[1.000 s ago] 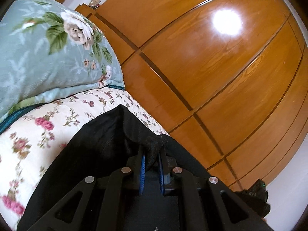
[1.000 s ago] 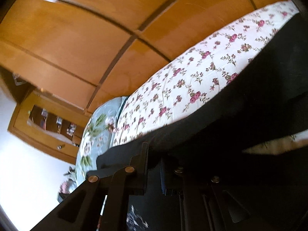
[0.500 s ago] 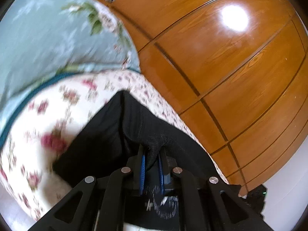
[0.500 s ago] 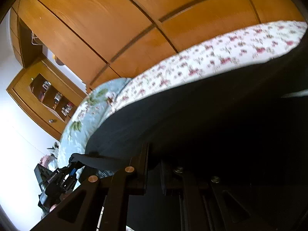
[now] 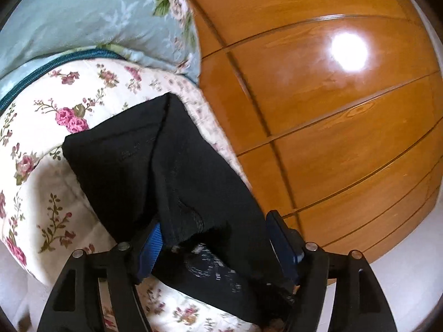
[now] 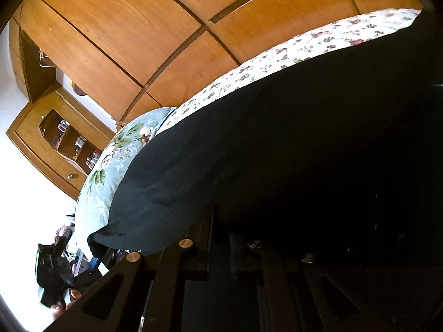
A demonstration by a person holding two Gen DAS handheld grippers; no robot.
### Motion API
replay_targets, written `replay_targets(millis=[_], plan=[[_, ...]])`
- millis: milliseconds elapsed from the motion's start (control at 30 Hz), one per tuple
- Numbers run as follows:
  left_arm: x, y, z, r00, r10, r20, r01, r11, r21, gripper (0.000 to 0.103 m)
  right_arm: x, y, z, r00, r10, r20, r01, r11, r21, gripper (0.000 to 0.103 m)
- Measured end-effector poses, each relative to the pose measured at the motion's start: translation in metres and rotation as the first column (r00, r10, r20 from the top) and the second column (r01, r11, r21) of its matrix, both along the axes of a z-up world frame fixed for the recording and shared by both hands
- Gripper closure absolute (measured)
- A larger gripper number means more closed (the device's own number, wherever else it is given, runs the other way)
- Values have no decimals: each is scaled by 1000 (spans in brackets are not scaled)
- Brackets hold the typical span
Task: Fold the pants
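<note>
pants (image 5: 155,166): we see black pants lying folded on the bed, one corner near the pillow; the near edge lies between the fingers of the left tool.
left tool (image 5: 221,246): we see its jaws opening, the blue pads (image 5: 153,244) stand apart and the cloth is loose between them, not pressed.
right tool (image 6: 221,238): we see its jaws together, with black cloth of the pants (image 6: 277,152) draped over them; we cannot tell if cloth is pinched between them.
bed (image 5: 41,110): it has a white cover with pink roses, and the pants rest on it.
pillow (image 5: 83,13): light blue with flowers, at the far end of the bed.
wardrobe (image 5: 332,110): brown wooden doors just beside the bed.
hand (image 6: 69,301): in the right view we see fingers holding the left tool (image 6: 52,274) at the low left.
</note>
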State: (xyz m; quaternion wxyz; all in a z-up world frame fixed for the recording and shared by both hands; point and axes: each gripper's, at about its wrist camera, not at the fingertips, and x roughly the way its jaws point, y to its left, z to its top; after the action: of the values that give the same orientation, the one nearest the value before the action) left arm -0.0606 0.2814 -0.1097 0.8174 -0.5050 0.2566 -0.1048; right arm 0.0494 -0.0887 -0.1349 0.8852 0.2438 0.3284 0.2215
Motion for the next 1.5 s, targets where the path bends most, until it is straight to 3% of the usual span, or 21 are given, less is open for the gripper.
replay_targets(millis=[133, 200, 233, 267, 367, 433, 600, 700, 767, 933, 1067, 1233, 1333, 1400, 1500], plan=[[11, 1, -6, 998, 43, -35, -44, 999, -25, 33, 1, 0, 1, 1000, 0, -6, 0, 1000, -2, 95], [16, 2, -4, 998, 54, -39, -53, 999, 3, 57, 2, 0, 1, 1000, -2, -13, 2, 1000, 6, 95], [20, 2, -2, 997, 57, -57, -53, 997, 58, 78, 1, 1, 2, 1000, -2, -13, 2, 1000, 4, 95], [25, 1, 1, 996, 52, -78, -44, 994, 101, 79, 2, 2, 3, 1000, 0, -15, 0, 1000, 0, 94], [31, 4, 12, 998, 34, -43, -29, 993, 115, 85, -1, 1, 12, 1000, -2, -22, 1, 1000, -7, 94], [35, 10, 29, 999, 40, 0, -40, 988, 148, 88, -9, 3, 32, 999, 16, 45, -14, 999, -34, 94], [34, 33, 67, 992, 60, 108, -79, 979, 186, 89, -50, 33, 84, 953, 156, 259, -100, 971, -215, 94], [28, 47, 65, 992, 90, 93, -109, 968, 228, 88, -75, 53, 89, 916, 263, 304, -174, 941, -290, 94], [23, 56, 49, 992, 117, 37, -123, 967, 223, 89, -82, 68, 75, 906, 330, 263, -233, 911, -341, 94], [13, 66, -4, 984, 142, -107, -120, 975, 187, 88, -73, 86, 28, 918, 382, 105, -312, 862, -400, 94], [6, 65, -14, 985, 150, -83, -134, 975, 176, 88, -68, 86, 10, 920, 388, 58, -338, 859, -385, 94], [2, 62, 5, 987, 160, -20, -152, 964, 219, 88, -71, 82, 15, 920, 385, 72, -332, 865, -376, 95], [0, 65, 4, 980, 193, -53, -173, 950, 262, 95, -72, 82, 17, 921, 381, 82, -324, 865, -383, 94], [-6, 73, -6, 973, 211, -93, -185, 956, 228, 95, -67, 78, 11, 927, 371, 46, -331, 871, -363, 94], [-21, 81, -11, 962, 245, -117, -218, 955, 202, 80, -61, 73, 13, 923, 384, 12, -358, 872, -333, 76]])
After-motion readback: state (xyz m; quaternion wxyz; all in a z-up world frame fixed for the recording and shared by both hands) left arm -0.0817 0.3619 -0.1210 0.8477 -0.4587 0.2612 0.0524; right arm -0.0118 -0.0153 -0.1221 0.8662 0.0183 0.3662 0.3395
